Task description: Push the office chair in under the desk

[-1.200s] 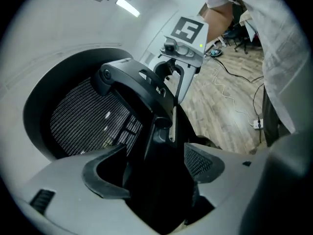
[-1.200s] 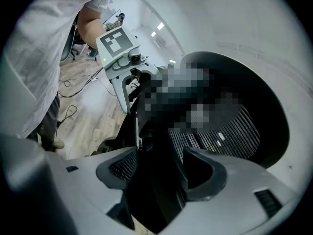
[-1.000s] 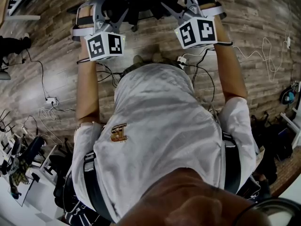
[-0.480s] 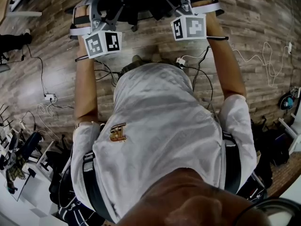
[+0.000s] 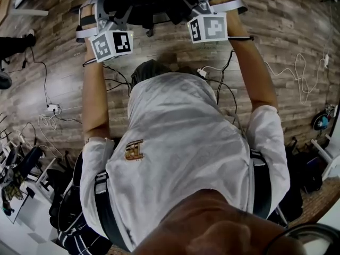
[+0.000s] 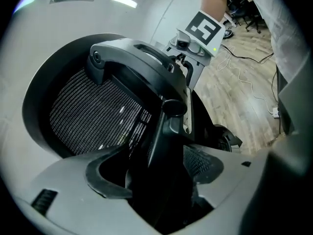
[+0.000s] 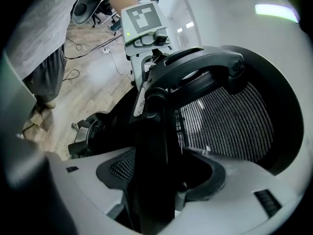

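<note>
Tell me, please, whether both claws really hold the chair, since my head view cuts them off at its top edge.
Observer: Yes for the left claw: its jaws are closed on a black plastic frame bar of the black mesh-backed office chair.
Operator: Thank you. And the right one?
Observer: The right claw clamps a second black bar on the same chair back.
Operator: Where on the back do they sit?
Observer: High up, it seems: the left gripper view shows the right gripper's body right beside the curved black top rail.
</note>
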`<state>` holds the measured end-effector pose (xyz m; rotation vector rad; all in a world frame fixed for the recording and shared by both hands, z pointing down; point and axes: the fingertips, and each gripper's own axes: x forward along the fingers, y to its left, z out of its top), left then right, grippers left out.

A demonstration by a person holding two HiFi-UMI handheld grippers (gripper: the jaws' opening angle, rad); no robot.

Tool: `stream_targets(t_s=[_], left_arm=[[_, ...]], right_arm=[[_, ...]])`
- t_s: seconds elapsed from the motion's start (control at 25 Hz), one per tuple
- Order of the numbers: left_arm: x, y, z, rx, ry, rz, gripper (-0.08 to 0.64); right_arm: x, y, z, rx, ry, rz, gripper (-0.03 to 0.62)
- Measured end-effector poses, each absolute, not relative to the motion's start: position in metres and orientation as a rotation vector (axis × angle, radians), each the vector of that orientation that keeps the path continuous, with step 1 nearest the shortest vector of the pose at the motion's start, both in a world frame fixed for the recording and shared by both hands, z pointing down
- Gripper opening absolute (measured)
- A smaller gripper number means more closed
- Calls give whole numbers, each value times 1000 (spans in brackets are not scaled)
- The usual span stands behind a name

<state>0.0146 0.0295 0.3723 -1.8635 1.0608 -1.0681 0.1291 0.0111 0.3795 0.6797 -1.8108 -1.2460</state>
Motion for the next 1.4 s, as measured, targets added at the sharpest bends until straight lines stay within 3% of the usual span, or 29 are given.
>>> stream_targets(t_s=[1.4], left_arm=[[-106, -209, 365, -1897, 1021, -1018, 364]], right_arm=[[6, -234, 374, 722, -1762, -1177, 262]])
